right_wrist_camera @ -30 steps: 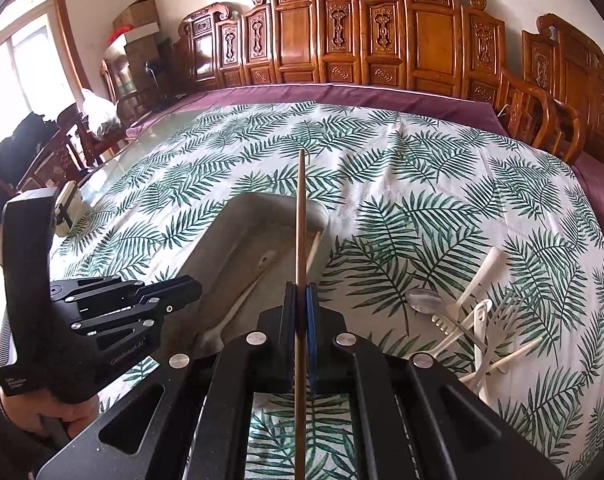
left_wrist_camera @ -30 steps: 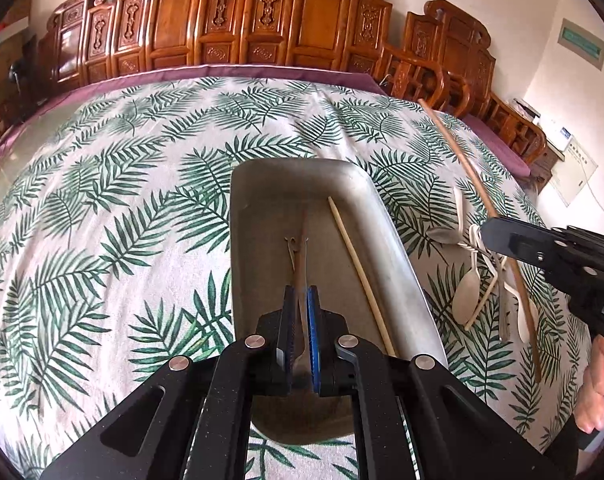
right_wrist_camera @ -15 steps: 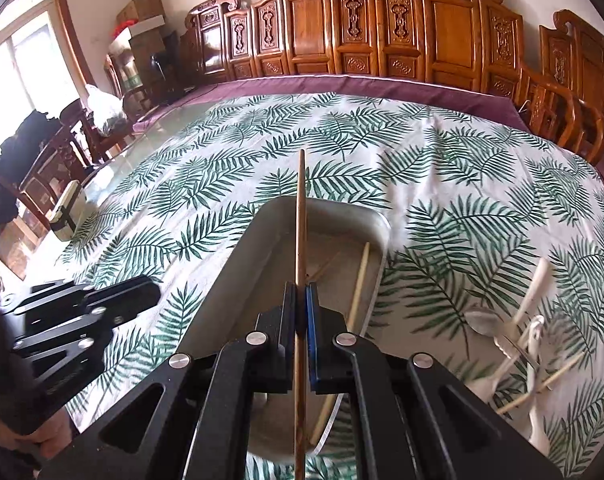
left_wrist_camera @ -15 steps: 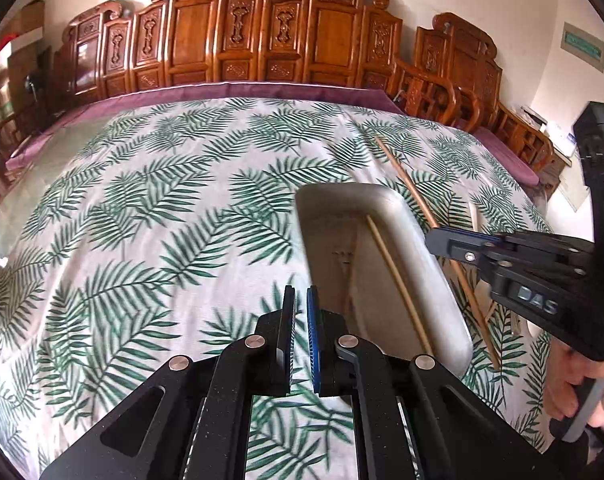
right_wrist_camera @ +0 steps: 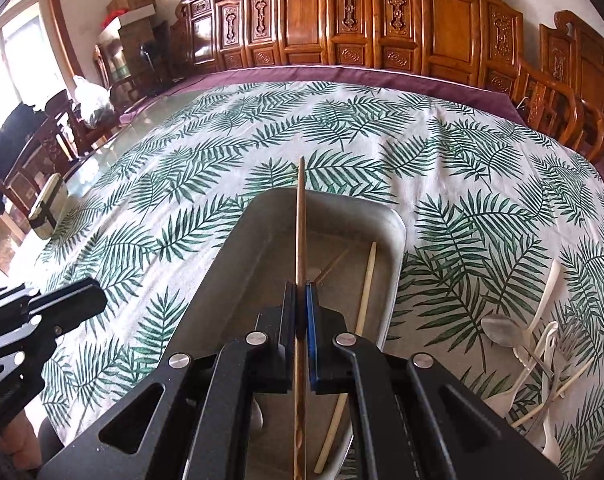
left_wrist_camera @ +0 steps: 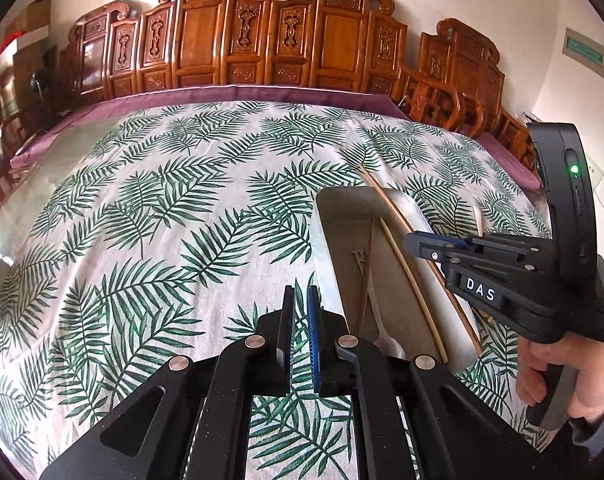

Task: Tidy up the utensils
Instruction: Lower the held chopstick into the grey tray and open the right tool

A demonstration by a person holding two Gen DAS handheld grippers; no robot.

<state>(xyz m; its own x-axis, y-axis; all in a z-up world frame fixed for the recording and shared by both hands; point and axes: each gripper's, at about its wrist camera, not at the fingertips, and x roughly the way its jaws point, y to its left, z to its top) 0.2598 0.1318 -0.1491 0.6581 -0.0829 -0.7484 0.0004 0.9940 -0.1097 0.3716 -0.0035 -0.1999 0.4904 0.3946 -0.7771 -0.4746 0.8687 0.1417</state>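
Note:
A grey metal tray (right_wrist_camera: 398,236) lies on the palm-leaf tablecloth and holds a pale chopstick (right_wrist_camera: 365,292) and other utensils. My right gripper (right_wrist_camera: 300,294) is shut on a brown wooden chopstick (right_wrist_camera: 300,216) and holds it over the tray, pointing away. In the left wrist view the tray (left_wrist_camera: 326,240) is right of my left gripper (left_wrist_camera: 299,308), whose jaws stand slightly apart and empty over the cloth. The right gripper (left_wrist_camera: 434,240) shows there above the tray with its chopstick (left_wrist_camera: 386,196). A pile of white spoons, a metal spoon (right_wrist_camera: 502,330) and forks lies right of the tray.
Carved wooden chairs (right_wrist_camera: 382,20) line the far side of the table. A purple cloth edge (left_wrist_camera: 241,94) borders the far rim. A small device (right_wrist_camera: 45,204) sits at the left table edge. Boxes (right_wrist_camera: 129,4) stand at far left.
My left gripper has left the tray and moved left, letting go of the utensil it held. My right gripper has carried the brown chopstick from beside the tray to over it.

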